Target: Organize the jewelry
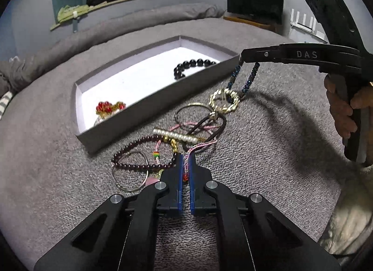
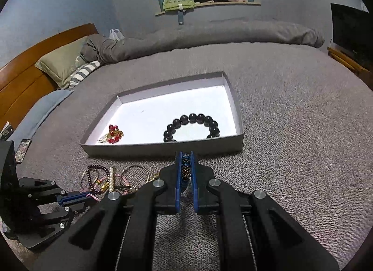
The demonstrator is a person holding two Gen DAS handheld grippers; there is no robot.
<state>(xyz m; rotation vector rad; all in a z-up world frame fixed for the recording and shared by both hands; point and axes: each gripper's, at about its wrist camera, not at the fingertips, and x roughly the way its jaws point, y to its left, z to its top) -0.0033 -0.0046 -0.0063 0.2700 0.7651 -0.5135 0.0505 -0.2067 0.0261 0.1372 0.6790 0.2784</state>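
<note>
Left gripper point(image 1: 185, 157): clenched on a pink braided cord point(image 1: 200, 146), which runs from between the blue pads forward into the jewelry pile on the grey blanket point(image 1: 268, 154). No earlier frame is available for comparison.

Right gripper point(image 2: 185, 154): clenched on a blue beaded necklace point(image 1: 253, 75). In the left wrist view the necklace hangs below the fingertips as two strands, joined to a gold ring pendant point(image 1: 225, 101) that sits at the far edge of the pile. A hand point(image 1: 341, 107) grips the handle.

Pile, just ahead of the left gripper: a dark red bead bracelet point(image 1: 130, 152), a pearl bar point(image 1: 174, 135), thin metal bangles point(image 1: 130, 177) and a dark hair tie point(image 1: 216, 124), overlapping.

Tray point(image 2: 163, 148): just beyond the right gripper, ahead and to the left of the left gripper. It holds a black bead bracelet point(image 2: 193, 126) on the right side and a red and gold piece point(image 2: 114, 134) at the near left corner
</note>
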